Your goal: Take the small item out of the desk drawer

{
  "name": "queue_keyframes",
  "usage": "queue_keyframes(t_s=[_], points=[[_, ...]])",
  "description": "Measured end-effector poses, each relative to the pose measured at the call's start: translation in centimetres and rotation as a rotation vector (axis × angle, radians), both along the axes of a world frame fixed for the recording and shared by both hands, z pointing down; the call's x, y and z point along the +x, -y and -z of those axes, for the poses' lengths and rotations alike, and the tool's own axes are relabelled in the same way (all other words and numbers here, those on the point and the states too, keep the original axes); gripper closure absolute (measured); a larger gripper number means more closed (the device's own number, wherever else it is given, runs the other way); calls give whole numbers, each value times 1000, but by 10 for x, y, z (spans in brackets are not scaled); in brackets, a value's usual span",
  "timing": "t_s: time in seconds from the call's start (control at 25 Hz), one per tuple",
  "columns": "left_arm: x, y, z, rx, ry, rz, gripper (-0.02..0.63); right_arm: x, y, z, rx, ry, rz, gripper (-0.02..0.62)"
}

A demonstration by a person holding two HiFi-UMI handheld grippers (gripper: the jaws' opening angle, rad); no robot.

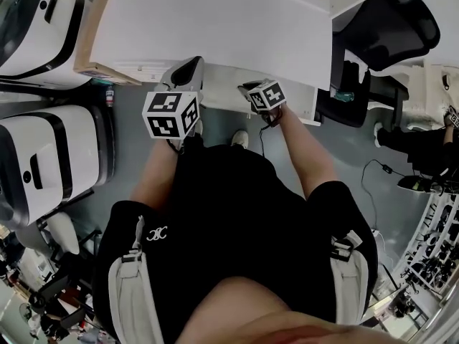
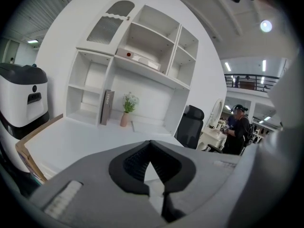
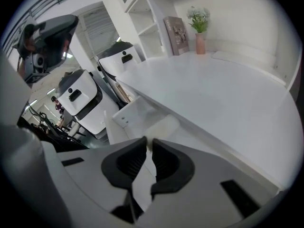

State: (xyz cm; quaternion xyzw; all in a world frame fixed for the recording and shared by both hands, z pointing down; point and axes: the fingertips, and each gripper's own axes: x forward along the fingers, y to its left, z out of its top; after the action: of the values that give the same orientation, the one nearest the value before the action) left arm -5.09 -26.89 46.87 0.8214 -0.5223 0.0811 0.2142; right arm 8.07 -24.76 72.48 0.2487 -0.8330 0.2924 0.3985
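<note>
Desk drawer (image 3: 124, 118): one, standing open.

White desk (image 1: 215, 27): shelf hutch (image 2: 142, 61) stands on the top along the far edge, dark book (image 2: 107, 107) upright in the hutch's lower bay, small pink vase with a plant (image 2: 124, 119) just right of it, drawer (image 3: 124, 113) pulled open under the near edge.

We count two grippers: left gripper (image 2: 151, 146), right gripper (image 3: 148, 144). One desk (image 1: 215, 27). One drawer (image 3: 124, 115). Two white machines (image 1: 36, 20), (image 1: 50, 156), left. One black chair (image 1: 391, 24), far right. One book (image 2: 108, 107). One vase (image 2: 124, 119). One shelf unit (image 2: 142, 46). One bystander (image 2: 237, 127), right.
</note>
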Motion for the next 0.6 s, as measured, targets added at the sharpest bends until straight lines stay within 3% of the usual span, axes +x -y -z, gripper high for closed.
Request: queue_keyframes(t_s=[0.32, 0.6], points=[[15, 8, 9, 27, 5, -42, 592, -14, -18, 44, 9, 159, 22, 558], [34, 11, 19, 54, 9, -89, 592, 0, -5, 124, 194, 304, -94, 558]])
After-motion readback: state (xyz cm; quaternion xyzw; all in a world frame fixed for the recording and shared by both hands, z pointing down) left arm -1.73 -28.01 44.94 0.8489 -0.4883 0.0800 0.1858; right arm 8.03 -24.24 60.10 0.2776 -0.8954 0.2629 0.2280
